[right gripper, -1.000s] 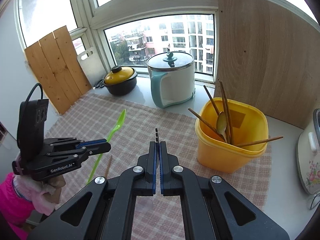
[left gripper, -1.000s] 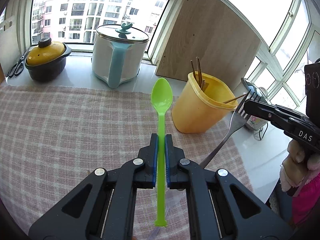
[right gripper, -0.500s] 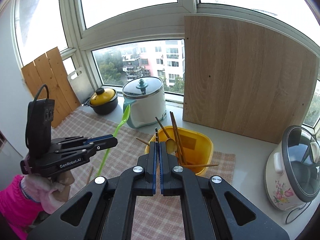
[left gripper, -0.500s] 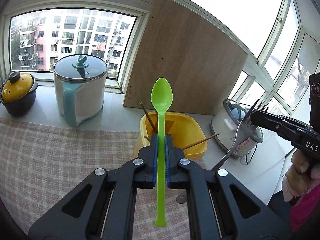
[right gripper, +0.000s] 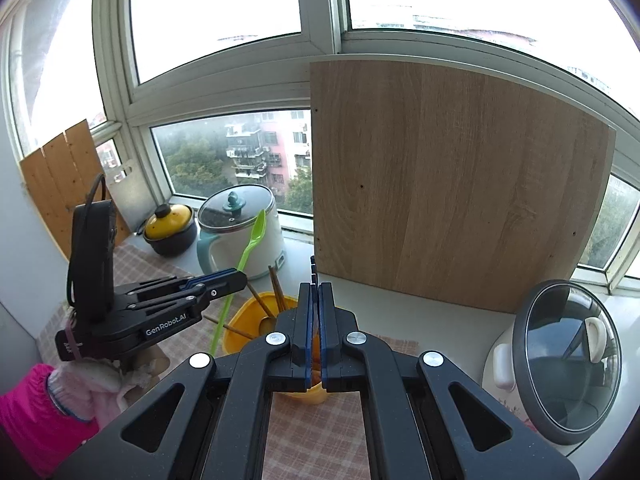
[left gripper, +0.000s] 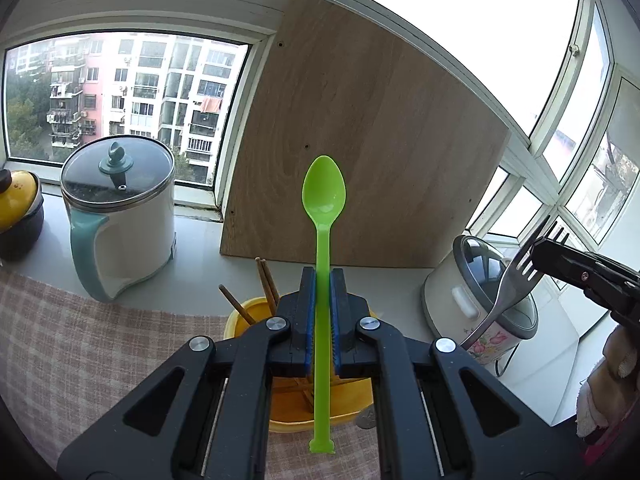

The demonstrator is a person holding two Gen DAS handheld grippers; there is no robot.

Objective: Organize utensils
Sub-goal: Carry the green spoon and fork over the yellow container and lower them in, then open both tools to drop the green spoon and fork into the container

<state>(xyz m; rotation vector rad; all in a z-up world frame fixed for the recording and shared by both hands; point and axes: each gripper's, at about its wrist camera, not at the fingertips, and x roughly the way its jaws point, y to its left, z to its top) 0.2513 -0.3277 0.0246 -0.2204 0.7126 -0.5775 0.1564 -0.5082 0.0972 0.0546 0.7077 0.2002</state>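
The left gripper point(left gripper: 322, 276), labelled "GenRobot.AI", clamps a bright green plastic spoon point(left gripper: 323, 192) at frame centre above the yellow plastic utensil tub point(right gripper: 244, 320). The right gripper point(right gripper: 314, 290) pinches a metal fork point(left gripper: 516, 276) at the left view's right edge.

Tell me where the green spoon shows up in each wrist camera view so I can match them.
Left wrist: green spoon at center, upright, clamped in the left gripper.
Right wrist: green spoon left of center, slanting up from the left gripper.
Shared landmark: the yellow container holding chopsticks, just below the spoon.
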